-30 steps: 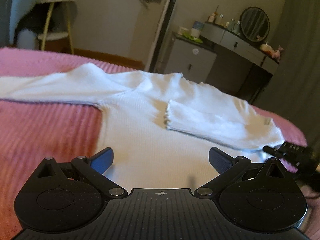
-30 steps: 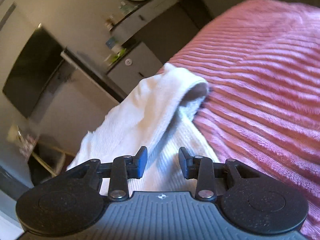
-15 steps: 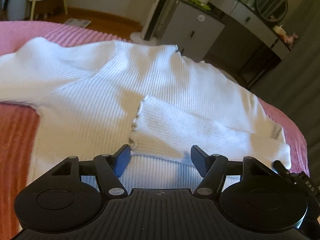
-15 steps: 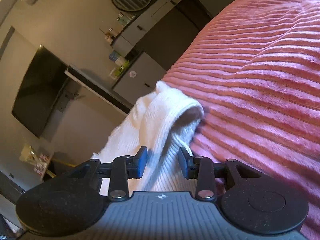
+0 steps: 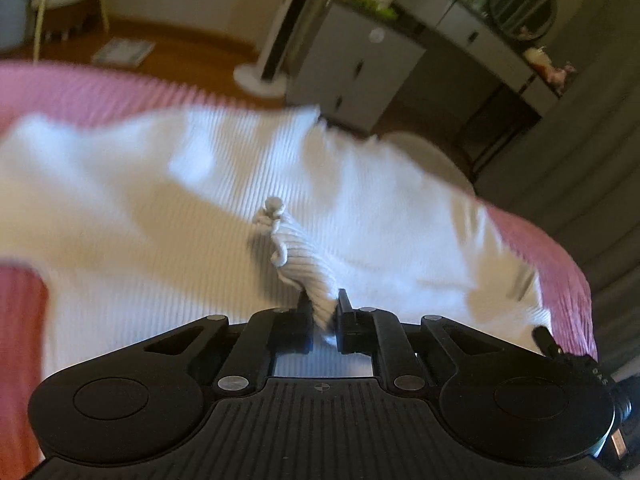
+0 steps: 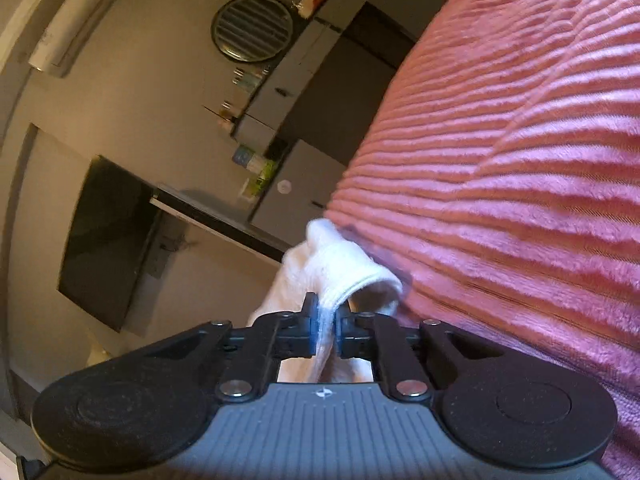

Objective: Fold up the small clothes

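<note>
A white ribbed long-sleeve top [image 5: 168, 216] lies spread on the pink ribbed bedspread [image 5: 80, 88]. My left gripper [image 5: 323, 308] is shut on the frilled cuff of the folded-in sleeve [image 5: 296, 256] and holds it bunched above the top's body. My right gripper [image 6: 327, 312] is shut on the white fabric at the top's right-hand edge [image 6: 340, 268], which loops up beside the bedspread [image 6: 500, 160]. The right gripper's body shows at the lower right of the left wrist view [image 5: 576, 360].
The bed's far edge drops to a wooden floor [image 5: 180, 40]. Beyond it stand a grey cabinet [image 5: 360, 60], a dresser with a round mirror [image 5: 524, 0], a white stand [image 5: 264, 76] and a wall TV [image 6: 104, 240].
Both grippers have closed. The left moved forward onto the sleeve cuff and pinched it; the right closed on the fabric edge between its fingers and lifted it slightly.
</note>
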